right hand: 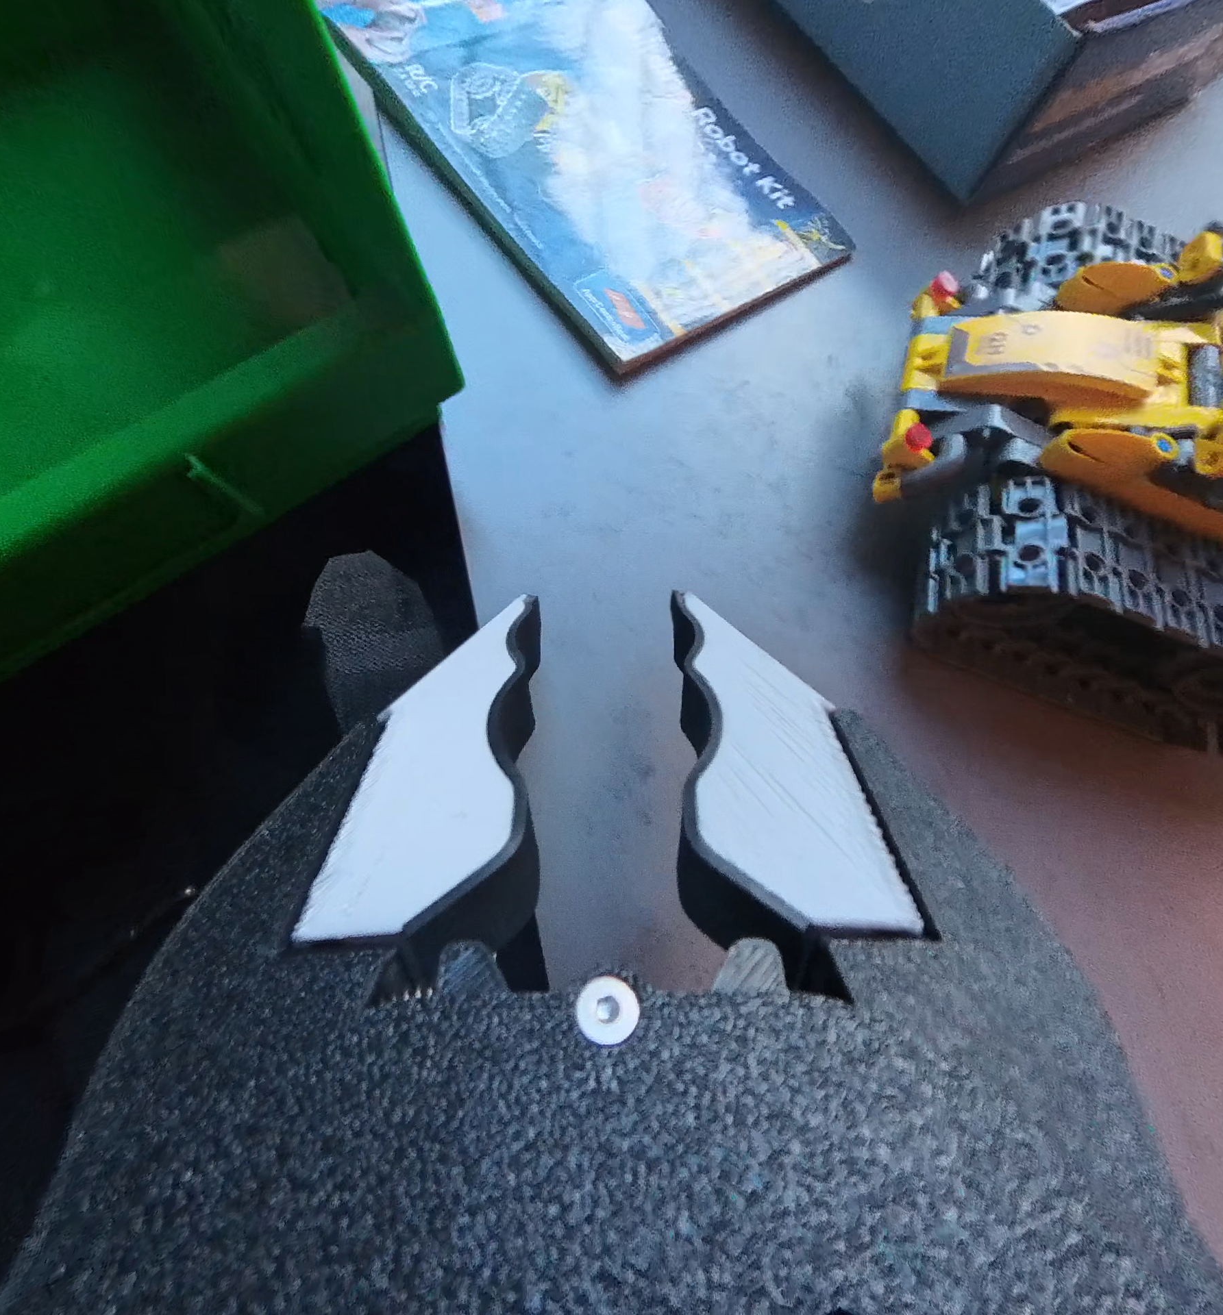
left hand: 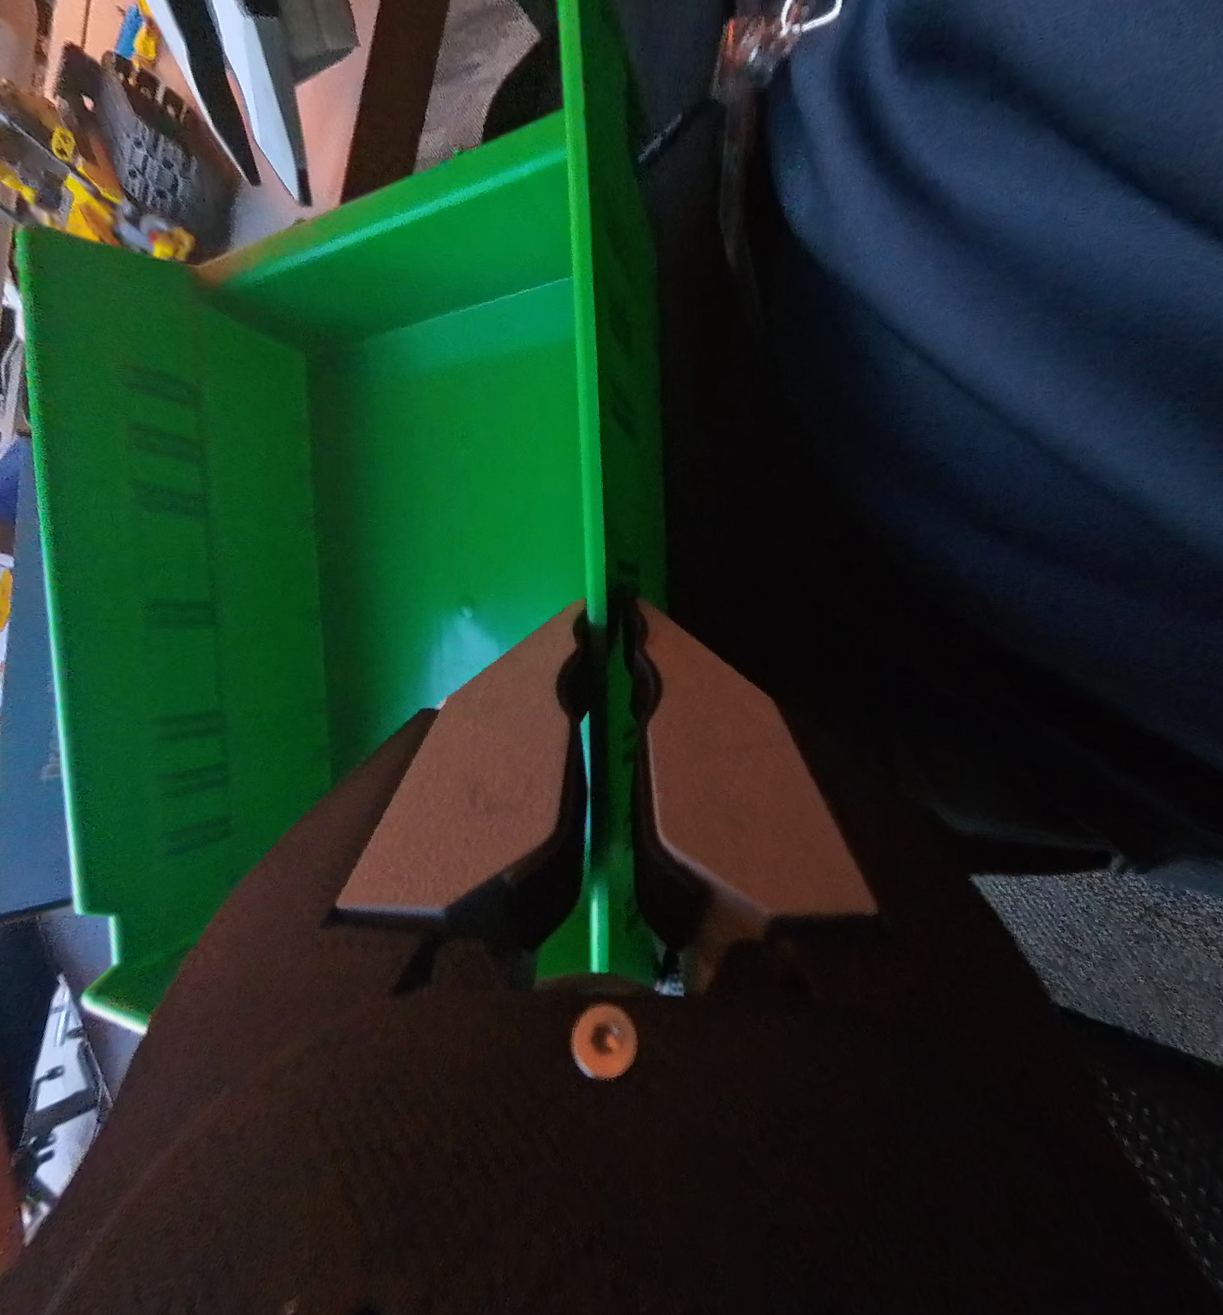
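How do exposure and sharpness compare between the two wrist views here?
Left wrist view: dim, right half nearly black, left gripper in shadow on the bright green bin wall; background blurred. Right wrist view: brighter, right gripper fairly sharp; yellow tracked toy and booklet soft.

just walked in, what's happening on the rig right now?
The left gripper is shut on one wall of the green bin, which looks empty inside. The right gripper is open and holds nothing, hovering over the grey table beside that bin. A yellow tracked brick vehicle, a booklet and a cardboard box lie on the table.
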A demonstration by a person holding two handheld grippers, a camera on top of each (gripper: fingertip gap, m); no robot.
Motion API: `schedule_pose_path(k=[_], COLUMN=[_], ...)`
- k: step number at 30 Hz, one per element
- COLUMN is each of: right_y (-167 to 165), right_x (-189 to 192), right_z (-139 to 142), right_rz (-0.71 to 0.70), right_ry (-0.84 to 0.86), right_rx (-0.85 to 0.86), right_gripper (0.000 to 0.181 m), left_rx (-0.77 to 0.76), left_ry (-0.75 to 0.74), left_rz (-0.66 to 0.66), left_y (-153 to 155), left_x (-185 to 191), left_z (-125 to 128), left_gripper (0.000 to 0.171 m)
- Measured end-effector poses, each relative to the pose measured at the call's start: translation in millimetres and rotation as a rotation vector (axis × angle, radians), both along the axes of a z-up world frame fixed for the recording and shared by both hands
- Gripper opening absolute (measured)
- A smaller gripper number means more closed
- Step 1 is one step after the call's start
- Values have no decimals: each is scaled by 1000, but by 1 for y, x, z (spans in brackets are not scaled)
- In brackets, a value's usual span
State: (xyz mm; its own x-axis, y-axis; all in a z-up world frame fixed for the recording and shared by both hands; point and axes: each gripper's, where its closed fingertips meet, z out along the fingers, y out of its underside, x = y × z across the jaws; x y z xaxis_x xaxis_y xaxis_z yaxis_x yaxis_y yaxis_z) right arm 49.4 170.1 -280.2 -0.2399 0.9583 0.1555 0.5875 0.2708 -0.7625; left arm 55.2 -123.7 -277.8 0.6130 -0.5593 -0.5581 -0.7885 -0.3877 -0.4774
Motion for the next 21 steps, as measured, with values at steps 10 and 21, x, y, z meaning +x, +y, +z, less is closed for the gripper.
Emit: schedule_pose_path(k=[10, 21], right_y=[-41, -69], right_x=[-44, -122], right_z=[2, -1], right_rz=[123, 290], right_ry=[16, -36], right_rx=[37, 159], right_gripper=[33, 42], left_rx=[-7, -6], left_ry=[58, 72], left_rz=[17, 83], left_y=[-11, -37], left_x=[-17, -35], left_z=[4, 29], left_gripper=[7, 4])
